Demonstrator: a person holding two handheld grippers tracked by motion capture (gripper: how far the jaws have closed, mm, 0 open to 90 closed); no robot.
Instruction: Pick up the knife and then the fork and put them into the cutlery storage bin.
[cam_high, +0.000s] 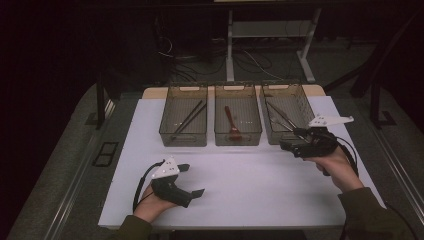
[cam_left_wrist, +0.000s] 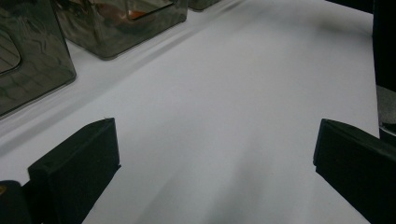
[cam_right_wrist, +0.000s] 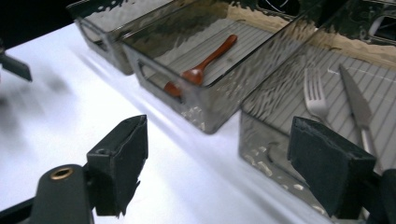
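Three smoky clear bins stand in a row at the back of the white table (cam_high: 240, 175). The left bin (cam_high: 183, 120) holds dark chopsticks (cam_high: 189, 119). A red-brown spoon (cam_high: 231, 122) (cam_right_wrist: 205, 65) lies in the middle bin (cam_high: 238, 120) (cam_right_wrist: 187, 100). A fork (cam_right_wrist: 315, 95) and a knife (cam_right_wrist: 357, 102) lie in the right bin (cam_high: 285, 117) (cam_right_wrist: 275, 121). My right gripper (cam_high: 292, 140) (cam_right_wrist: 224, 168) hovers open at the right bin's front wall, with nothing between its jaws. My left gripper (cam_high: 191, 180) (cam_left_wrist: 217, 158) is open over bare table near the front left.
The bins' front walls (cam_left_wrist: 32, 70) rise to the upper left in the left gripper view. Desk legs and cables (cam_high: 235, 60) sit on the dark floor beyond the table. The table's front edge (cam_high: 225, 225) runs close to my forearms.
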